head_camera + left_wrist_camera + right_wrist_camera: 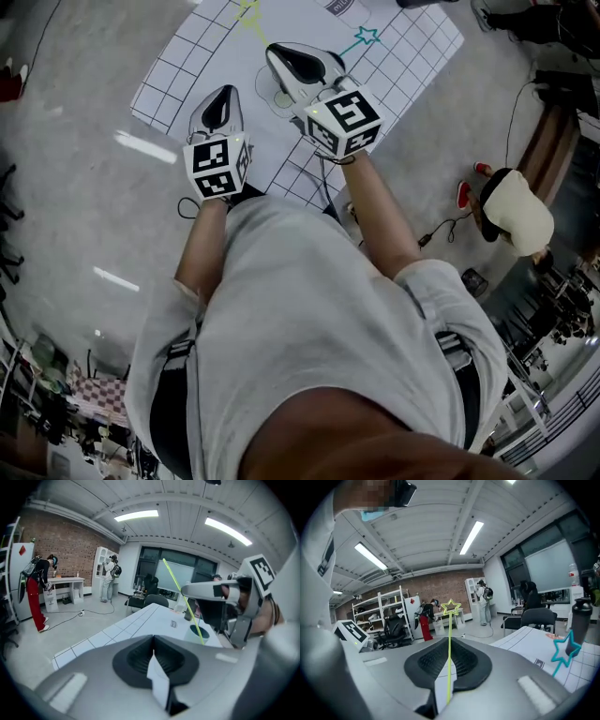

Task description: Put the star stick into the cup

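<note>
Left tongs [157,667]: my jaws are together with nothing between them. They hang above the near edge of the table [412,37].

Right tongs [445,686]: my jaws are clamped on the thin shaft of the yellow star stick [450,644]. They sit further over the table than my left tongs.

Star stick: it stands nearly upright in my right tongs with the star outline at the top. In the left gripper view it slants down from the right tongs to the cup [196,632].

Stick's lower end: it lies across the cup's mouth and front wall. I cannot tell whether the tip is inside the cup or just in front of it.

Cup: pale outside and teal inside, it stands upright on the table directly below my right tongs.

Teal star stick [564,651]: it stands to the right of my right tongs, apart from the yellow one.

Table: white with a grid of dark lines.

Room: people stand by white shelves at a brick wall, well away from the table.
</note>
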`<state>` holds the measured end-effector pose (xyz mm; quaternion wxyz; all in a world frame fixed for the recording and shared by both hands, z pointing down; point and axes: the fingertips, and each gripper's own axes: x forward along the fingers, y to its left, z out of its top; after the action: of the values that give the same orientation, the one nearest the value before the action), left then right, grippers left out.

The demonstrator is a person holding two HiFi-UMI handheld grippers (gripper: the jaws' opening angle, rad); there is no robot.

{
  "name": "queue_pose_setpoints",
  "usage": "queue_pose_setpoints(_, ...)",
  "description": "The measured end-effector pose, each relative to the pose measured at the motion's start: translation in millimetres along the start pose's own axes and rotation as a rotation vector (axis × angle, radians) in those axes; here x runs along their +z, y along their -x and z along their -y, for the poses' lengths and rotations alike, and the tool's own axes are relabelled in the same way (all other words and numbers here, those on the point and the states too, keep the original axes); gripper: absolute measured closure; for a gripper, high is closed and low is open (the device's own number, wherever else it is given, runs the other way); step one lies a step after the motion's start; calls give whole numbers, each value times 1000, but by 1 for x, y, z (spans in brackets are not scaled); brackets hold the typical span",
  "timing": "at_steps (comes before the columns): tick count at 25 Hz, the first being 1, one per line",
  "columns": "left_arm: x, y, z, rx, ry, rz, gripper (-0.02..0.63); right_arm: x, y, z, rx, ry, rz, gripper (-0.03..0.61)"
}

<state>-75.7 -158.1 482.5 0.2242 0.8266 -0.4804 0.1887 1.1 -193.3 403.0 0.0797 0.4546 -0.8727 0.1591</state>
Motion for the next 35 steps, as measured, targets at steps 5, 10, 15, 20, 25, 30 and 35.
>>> queue_pose_setpoints(5, 23, -7, 28, -54, -48, 33, 611, 33, 38, 29, -31, -50, 148, 565)
queue_pose_setpoints(10, 34, -13, 48, -98, -79, 42, 611, 47, 59, 50, -50, -34, 231, 565)
queue_pose_setpoints(15, 28, -18, 57, -119, -88, 23, 611, 39, 60, 62, -96, 64, 230, 565)
queue_pose_setpoints(20, 18, -21, 56, -121, -94, -1, 611, 0, 53, 66, -112, 117, 125, 565)
queue_pose_setpoints(25, 10, -21, 52, -113, -95, -21, 611, -16, 62, 70, -139, 99, 98, 565)
queue_pose_setpoints(30, 6, -20, 59, -120, -103, -28, 611, -33, 72, 67, -156, 109, 53, 566)
queue_pose_setpoints(35, 2, -13, 69, -125, -110, -31, 611, -50, 79, 62, -167, 99, 8, 568)
